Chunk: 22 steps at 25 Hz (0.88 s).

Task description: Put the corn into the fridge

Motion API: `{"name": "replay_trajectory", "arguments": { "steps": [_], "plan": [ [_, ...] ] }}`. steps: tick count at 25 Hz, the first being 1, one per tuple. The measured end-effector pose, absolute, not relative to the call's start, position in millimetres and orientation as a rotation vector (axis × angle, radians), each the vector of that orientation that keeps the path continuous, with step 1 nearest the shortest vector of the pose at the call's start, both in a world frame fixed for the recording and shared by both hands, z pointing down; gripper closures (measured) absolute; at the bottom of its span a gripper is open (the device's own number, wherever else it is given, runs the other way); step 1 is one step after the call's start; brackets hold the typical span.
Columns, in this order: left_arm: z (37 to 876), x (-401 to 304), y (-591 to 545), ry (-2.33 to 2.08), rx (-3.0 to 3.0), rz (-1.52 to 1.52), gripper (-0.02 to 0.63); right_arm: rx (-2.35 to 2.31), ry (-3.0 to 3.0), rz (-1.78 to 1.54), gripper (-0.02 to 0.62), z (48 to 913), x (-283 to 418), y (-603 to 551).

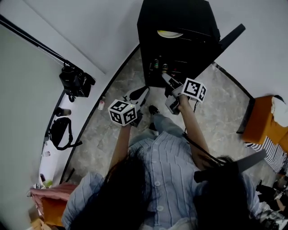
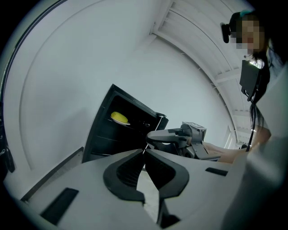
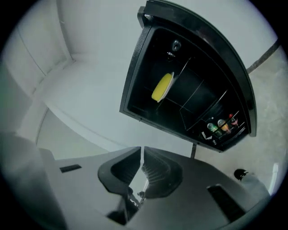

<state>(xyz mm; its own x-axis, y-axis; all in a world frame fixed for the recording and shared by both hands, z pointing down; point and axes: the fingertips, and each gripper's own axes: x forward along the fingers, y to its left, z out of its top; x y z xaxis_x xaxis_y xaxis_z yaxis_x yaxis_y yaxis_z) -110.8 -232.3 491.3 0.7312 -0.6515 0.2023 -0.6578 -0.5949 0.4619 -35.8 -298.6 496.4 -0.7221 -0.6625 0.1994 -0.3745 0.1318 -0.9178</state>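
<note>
The corn (image 3: 162, 87) lies on a plate (image 2: 127, 123) on the upper shelf of the open black fridge (image 1: 175, 13), so your task looks all but done, with only the door (image 1: 231, 36) left to close. Your left gripper (image 2: 145, 152) and right gripper (image 3: 141, 150) hang before it, jaws pressed together on nothing.

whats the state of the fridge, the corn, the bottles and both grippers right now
fridge: open, its inside in view
corn: inside the fridge, lying on a plate on an upper shelf
bottles: standing low in the fridge
left gripper: jaws together, nothing between them
right gripper: jaws together, nothing between them
</note>
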Motion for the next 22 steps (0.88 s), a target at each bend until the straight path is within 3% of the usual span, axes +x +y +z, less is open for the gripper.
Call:
{"name": "replay_trajectory", "arguments": {
  "steps": [22],
  "plan": [
    [507, -89, -185, -0.926, 2.381, -0.024, 0.597, -1.073, 2.247, -1.671, 0.565, 509, -32, -199]
  ]
}}
